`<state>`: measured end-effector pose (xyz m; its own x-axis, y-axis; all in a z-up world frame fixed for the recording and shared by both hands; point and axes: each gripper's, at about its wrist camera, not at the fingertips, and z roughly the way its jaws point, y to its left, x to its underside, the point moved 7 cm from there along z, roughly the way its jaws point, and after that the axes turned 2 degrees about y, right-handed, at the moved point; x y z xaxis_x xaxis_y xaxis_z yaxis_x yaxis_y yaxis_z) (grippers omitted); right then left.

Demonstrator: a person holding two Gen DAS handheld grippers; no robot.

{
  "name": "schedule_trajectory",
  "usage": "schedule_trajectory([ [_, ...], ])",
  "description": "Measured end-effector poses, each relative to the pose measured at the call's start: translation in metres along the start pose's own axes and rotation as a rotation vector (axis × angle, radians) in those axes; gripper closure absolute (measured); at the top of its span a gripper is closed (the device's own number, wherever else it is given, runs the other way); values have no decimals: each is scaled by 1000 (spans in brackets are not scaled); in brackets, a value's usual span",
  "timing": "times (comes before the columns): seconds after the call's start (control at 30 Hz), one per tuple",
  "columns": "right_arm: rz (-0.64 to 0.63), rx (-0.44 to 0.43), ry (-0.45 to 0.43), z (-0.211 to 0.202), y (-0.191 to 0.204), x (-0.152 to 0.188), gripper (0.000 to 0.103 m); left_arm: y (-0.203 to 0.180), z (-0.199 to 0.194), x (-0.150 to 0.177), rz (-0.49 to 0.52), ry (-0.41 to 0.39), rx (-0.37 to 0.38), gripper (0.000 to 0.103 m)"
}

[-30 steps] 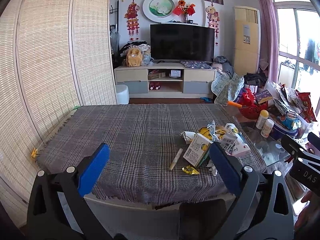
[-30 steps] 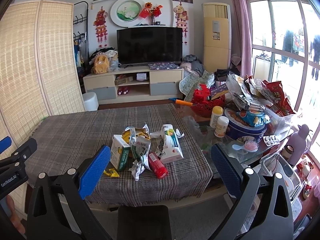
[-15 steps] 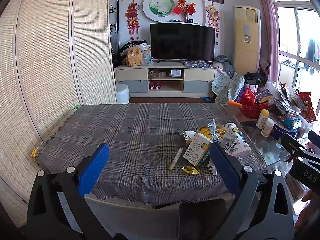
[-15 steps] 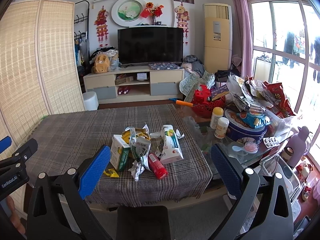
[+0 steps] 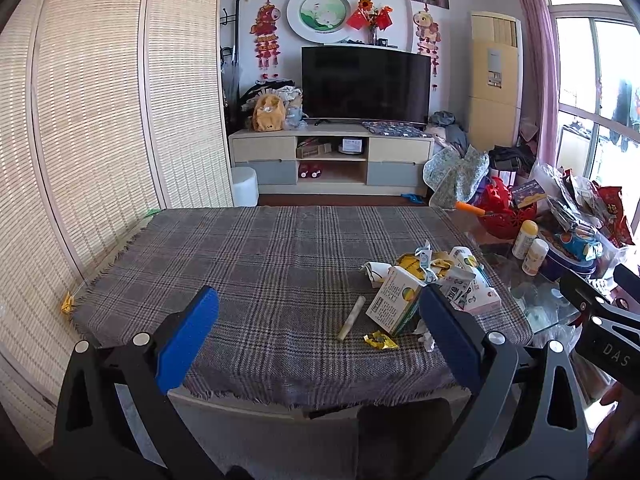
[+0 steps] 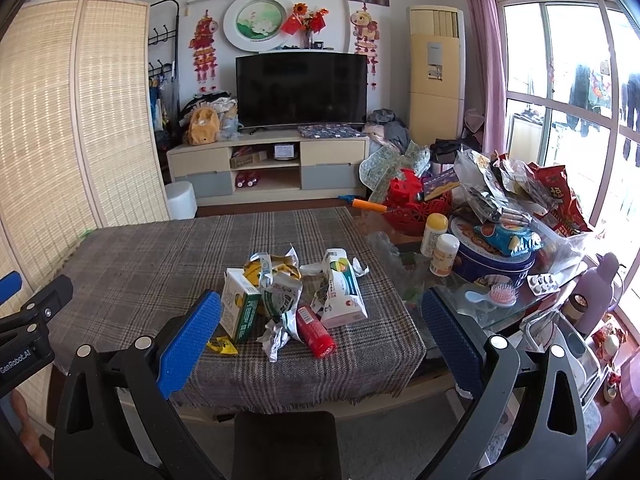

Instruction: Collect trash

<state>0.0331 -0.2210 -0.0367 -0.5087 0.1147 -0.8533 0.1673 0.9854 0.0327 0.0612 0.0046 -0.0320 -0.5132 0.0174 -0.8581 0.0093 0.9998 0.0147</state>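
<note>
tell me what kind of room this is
Most likely a home living room: a large television stands on a low media cabinet against the far wall, a floor-standing air conditioner sits in the corner, and a plaid-covered table holds a pile of trash.

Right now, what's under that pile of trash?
The trash pile lies on a grey plaid cloth covering the table; the tabletop under the cloth is hidden. Both claws hang open, short of it.
</note>
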Motion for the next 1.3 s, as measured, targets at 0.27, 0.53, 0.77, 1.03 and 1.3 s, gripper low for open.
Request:
schedule_trajectory([
  [0.27,-6,0,0,2,1,1,3,0,1,0,-1,1,-2,8],
  [0.53,-2,-1,0,4,0,3,3,2,3,2,-3,4,-6,8],
  [0.77,-13,-15,-13,8,1,2,3,3,7,3,-12,10,0,8],
  [1.03,-2,4,-24,33,-23,-9,3,5,34,3,-49,49,17,8],
  [1.3,7,-63,123,95,-29,-11,3,-6,83,12,-29,150,44,8],
])
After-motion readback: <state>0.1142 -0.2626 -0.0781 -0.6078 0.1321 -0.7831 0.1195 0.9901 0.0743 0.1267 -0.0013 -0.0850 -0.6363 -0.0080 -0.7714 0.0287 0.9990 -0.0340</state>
